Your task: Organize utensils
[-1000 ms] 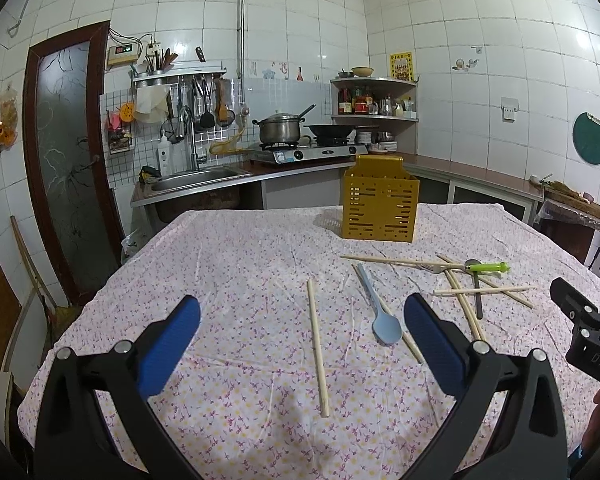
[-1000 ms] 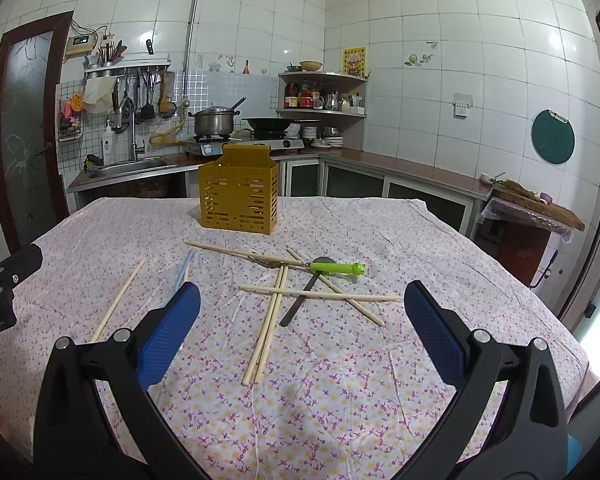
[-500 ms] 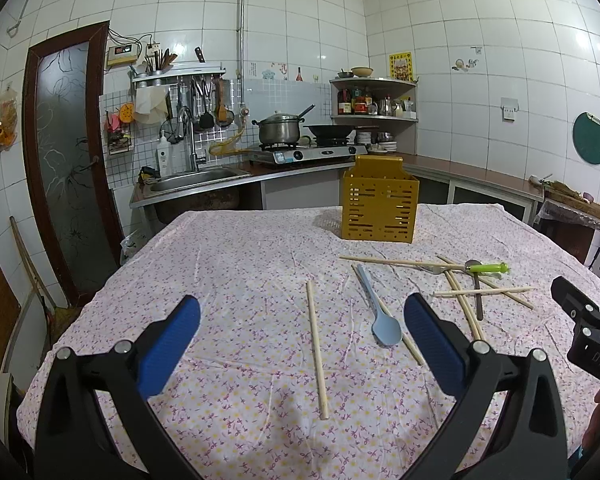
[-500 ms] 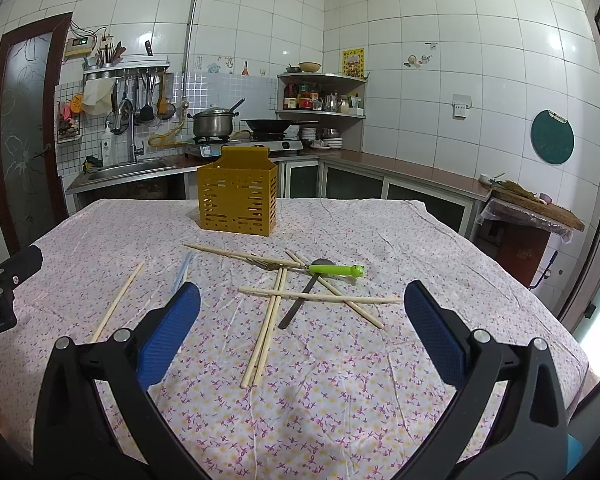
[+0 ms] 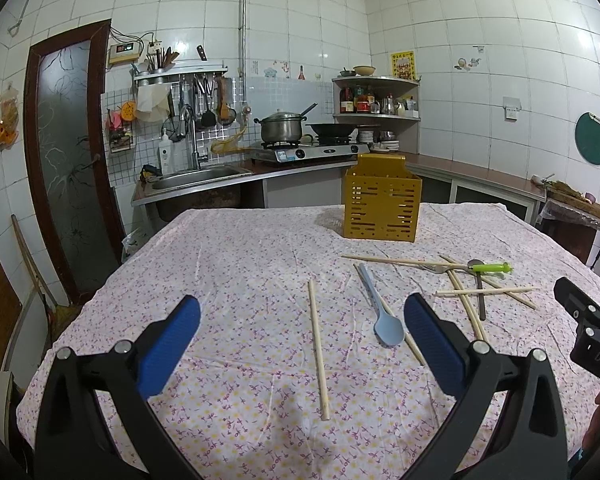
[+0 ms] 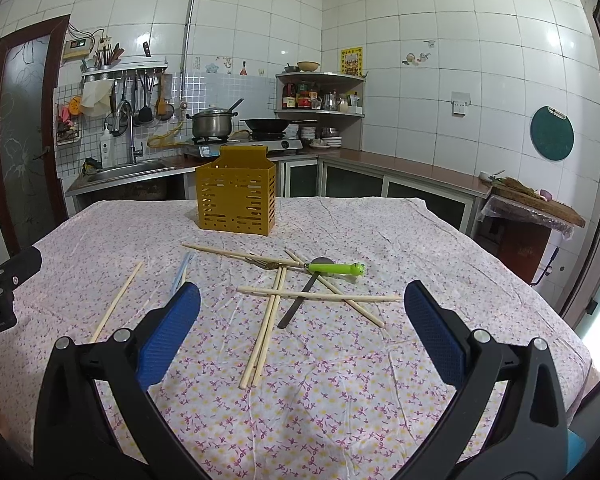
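Note:
A yellow slotted utensil holder (image 5: 382, 208) (image 6: 236, 196) stands upright at the far side of the floral tablecloth. Loose on the cloth lie a single chopstick (image 5: 318, 350), a light blue spoon (image 5: 380, 308), several crossed chopsticks (image 6: 276, 300), a green-handled fork (image 6: 320, 268) and a dark-handled utensil (image 6: 300, 300). My left gripper (image 5: 300, 344) is open above the single chopstick and the spoon, holding nothing. My right gripper (image 6: 300, 340) is open over the crossed chopsticks, also holding nothing.
The table (image 6: 440, 240) is covered by a pink floral cloth. Behind it run a counter with a sink (image 5: 196, 176), a stove with a pot (image 5: 282, 130) and a corner shelf (image 6: 320, 96). A door (image 5: 64, 160) is at left.

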Tool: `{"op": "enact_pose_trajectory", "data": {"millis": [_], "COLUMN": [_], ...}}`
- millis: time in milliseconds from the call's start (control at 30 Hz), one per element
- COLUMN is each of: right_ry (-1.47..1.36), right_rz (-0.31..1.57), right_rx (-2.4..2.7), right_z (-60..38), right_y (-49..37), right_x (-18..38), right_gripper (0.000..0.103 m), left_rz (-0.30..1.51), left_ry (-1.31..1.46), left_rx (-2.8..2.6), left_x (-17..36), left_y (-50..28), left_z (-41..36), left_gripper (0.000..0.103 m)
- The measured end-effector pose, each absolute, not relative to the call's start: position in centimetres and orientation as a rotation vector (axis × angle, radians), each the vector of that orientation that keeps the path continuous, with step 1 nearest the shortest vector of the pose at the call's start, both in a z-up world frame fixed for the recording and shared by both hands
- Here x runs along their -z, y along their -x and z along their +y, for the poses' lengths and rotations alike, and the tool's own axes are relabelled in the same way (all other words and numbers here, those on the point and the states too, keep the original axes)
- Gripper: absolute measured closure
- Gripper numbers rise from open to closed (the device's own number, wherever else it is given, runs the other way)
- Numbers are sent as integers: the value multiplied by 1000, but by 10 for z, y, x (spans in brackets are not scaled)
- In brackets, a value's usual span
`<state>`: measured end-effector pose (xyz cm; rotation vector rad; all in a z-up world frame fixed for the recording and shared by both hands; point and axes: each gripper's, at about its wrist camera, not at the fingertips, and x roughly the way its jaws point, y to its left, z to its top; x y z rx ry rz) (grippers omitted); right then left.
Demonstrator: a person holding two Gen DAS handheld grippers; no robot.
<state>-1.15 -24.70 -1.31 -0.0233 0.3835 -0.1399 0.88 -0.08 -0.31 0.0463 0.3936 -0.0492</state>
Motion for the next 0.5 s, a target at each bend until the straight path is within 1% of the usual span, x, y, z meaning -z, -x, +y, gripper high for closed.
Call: {"op": "enact_pose_trajectory", "data": {"millis": [333, 433, 500], "right_ry": [30, 44, 58], "right_rz": [336, 314, 334], "right_rx": [112, 94, 87], "right_z": [-250, -249, -248], "right_y": [4, -7, -21], "right_x": [0, -7, -9], "right_gripper": [4, 4, 4], "left_rz": [388, 380, 385], "left_ry": [-31, -33, -38], "left_rx": [41, 39, 42], "left_x": [-5, -11, -13], "left_y": [-23, -34, -44], "left_z": [2, 1, 0], "left_gripper": [3, 3, 3]}}
